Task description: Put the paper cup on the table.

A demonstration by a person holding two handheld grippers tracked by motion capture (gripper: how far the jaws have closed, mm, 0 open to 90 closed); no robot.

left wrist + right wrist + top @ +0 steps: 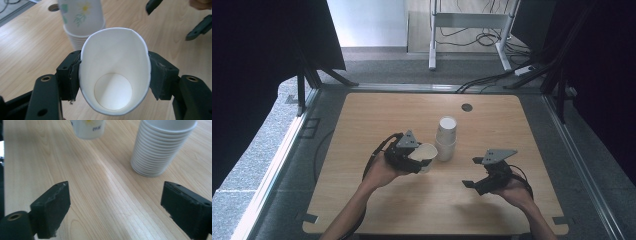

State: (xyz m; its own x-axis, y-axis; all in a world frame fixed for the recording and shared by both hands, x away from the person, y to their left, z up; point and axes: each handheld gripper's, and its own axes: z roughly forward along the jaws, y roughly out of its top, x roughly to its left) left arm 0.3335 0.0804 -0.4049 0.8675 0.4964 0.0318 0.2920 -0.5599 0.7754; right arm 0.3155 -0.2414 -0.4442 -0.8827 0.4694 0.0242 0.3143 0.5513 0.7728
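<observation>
We see the left gripper [419,161] clamped on a paper cup [427,154], squeezing its rim oval, just left of the cup stack [446,140] on the table [362,115]; the right gripper [472,175], well right of the stack, gapes wide, holding nothing.

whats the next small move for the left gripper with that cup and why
Probably swing the left gripper away from the stack of cups and turn the paper cup upright over bare table. The jaws squeeze its rim into an oval, it lies tilted with its mouth toward the camera, and it sits close beside the stack. The right gripper is open and apart.
</observation>
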